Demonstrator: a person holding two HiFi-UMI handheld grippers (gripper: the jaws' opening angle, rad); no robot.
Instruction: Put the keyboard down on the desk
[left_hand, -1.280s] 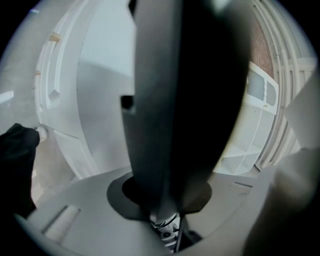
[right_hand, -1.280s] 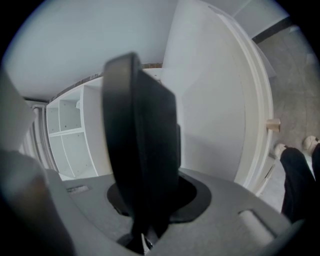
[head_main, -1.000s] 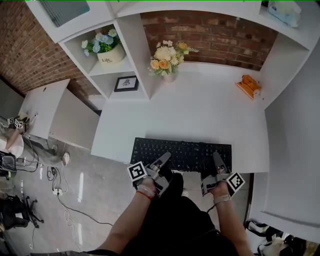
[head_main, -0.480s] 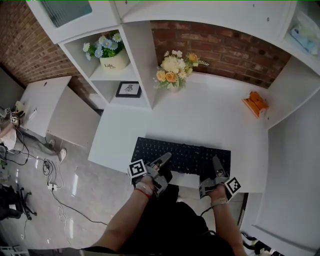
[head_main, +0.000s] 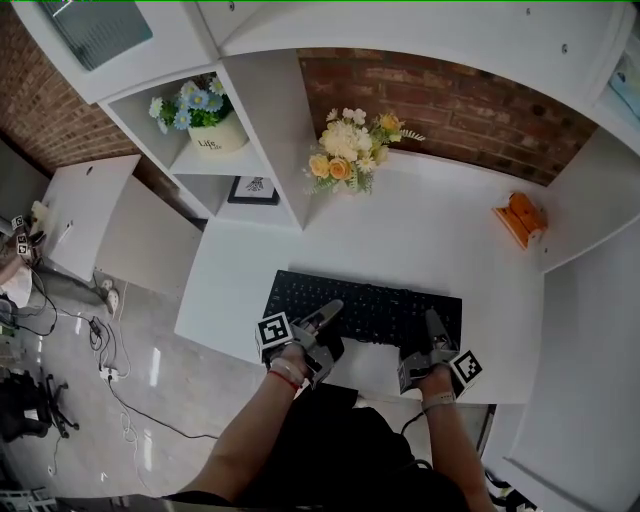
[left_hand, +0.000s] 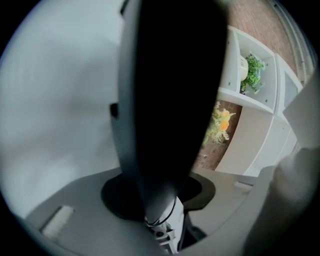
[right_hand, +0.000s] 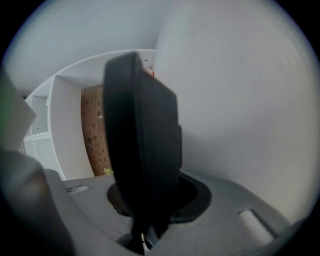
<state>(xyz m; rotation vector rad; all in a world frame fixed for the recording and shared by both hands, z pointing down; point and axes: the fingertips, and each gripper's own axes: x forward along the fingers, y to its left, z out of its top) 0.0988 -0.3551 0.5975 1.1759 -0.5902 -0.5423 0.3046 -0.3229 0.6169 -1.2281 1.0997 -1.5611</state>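
Black flat keyboard (head_main: 370, 312) seemingly resting on white desk (head_main: 440, 240). Left gripper (head_main: 328, 310) jaws just been opening, keyboard between; right gripper (head_main: 433, 324) clamped on keyboard. Best: loosen right too, withdraw both level.

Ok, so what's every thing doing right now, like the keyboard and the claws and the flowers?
keyboard: flat on the desk, by its front edge.
left claw: open, has just been opening, keyboard edge between its jaws.
right claw: shut on the keyboard's front edge.
flower vase: upright on the desk, at the back.
flower pot: upright on a shelf.
picture frame: upright on the shelf below the pot.
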